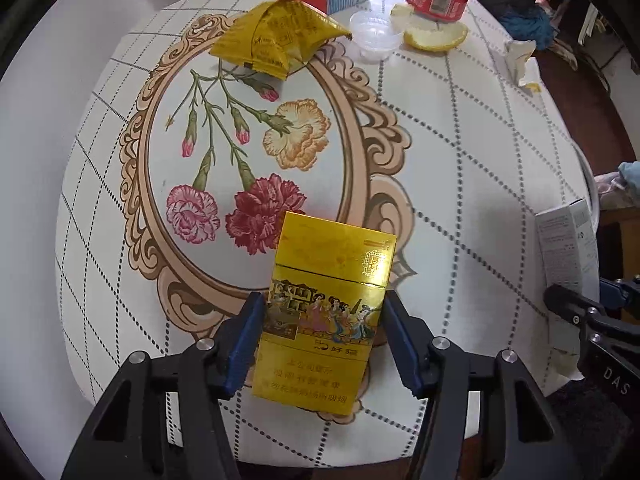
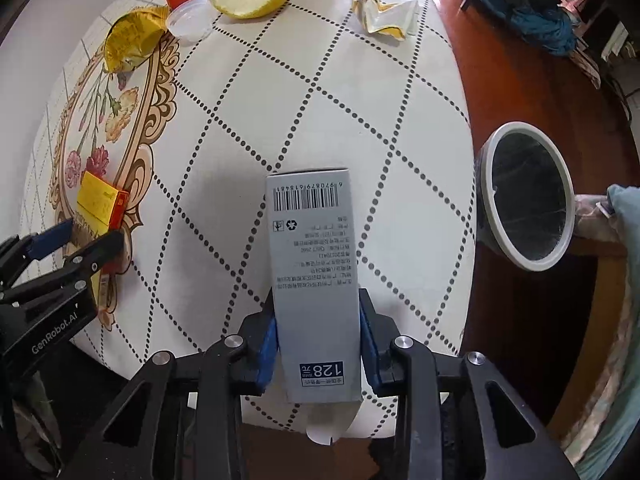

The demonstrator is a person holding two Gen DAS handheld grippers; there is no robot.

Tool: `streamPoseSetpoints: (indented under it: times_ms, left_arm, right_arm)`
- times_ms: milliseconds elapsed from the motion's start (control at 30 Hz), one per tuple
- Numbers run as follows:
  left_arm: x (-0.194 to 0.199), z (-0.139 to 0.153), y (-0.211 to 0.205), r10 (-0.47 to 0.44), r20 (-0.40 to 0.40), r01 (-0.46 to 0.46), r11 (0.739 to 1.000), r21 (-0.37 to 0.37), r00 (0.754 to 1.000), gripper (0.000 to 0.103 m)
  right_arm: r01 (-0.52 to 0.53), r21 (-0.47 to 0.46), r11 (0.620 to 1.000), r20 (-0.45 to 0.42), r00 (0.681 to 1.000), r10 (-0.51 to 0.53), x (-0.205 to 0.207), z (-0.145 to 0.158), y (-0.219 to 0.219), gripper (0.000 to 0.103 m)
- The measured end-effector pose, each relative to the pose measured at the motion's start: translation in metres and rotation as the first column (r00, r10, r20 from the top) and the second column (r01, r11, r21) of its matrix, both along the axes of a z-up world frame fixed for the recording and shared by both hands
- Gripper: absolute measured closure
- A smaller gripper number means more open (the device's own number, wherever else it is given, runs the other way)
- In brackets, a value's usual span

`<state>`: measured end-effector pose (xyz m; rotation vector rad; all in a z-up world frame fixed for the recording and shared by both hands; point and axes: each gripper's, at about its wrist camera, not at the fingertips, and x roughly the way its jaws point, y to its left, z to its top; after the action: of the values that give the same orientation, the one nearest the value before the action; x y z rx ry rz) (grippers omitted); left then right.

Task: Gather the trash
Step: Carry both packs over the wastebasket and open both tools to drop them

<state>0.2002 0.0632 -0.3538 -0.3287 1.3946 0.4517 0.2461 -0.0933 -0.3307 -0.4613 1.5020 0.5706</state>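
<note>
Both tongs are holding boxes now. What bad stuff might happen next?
1. The grey box is pinched only near its bottom end by the right tongs, so it might tip or slip out.
2. The trash bin sits off the table's edge, so a dropped box might miss it.
3. The left tongs are squeezing the yellow cigarette pack by its thin sides, which might crush it.

Grey box (image 2: 314,280): "128" (price tag), barcode 6970879618481. Left tool (image 2: 86,236): "GenRobot.AI".

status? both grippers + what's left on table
Left gripper shut on yellow cigarette pack. Right gripper shut on grey carton. Bin right of table, path clear.
</note>
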Motion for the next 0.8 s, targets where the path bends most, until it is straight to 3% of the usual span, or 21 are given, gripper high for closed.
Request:
streamPoseSetpoints:
  times_ms: [267, 467, 667, 800]
  left_arm:
    - [0.001, 0.075, -0.029, -0.027, 0.133, 0.021, 0.999, 0.047, 0.991, 0.047]
    - [0.041, 0.156, -0.056, -0.113, 0.281, 0.097, 0.993, 0.070, 0.953, 0.047]
    - [0.107, 0.188, -0.102, -0.227, 0.374, 0.219, 0.974, 0.065, 0.899, 0.047]
    - [0.160, 0.182, -0.138, -0.299, 0.394, 0.310, 0.950, 0.037, 0.869, 0.047]
  right_arm:
    - [0.084, 0.153, 0.985, 0.071, 0.993, -0.095, 0.019, 0.071, -0.051, 0.067]
    - [0.144, 0.251, 0.957, 0.130, 0.975, -0.180, 0.070, 0.124, -0.067, 0.067]
    - [0.223, 0.305, 0.926, 0.180, 0.941, -0.286, 0.119, 0.155, -0.114, 0.067]
    - [0.286, 0.299, 0.910, 0.203, 0.913, -0.353, 0.155, 0.158, -0.156, 0.067]
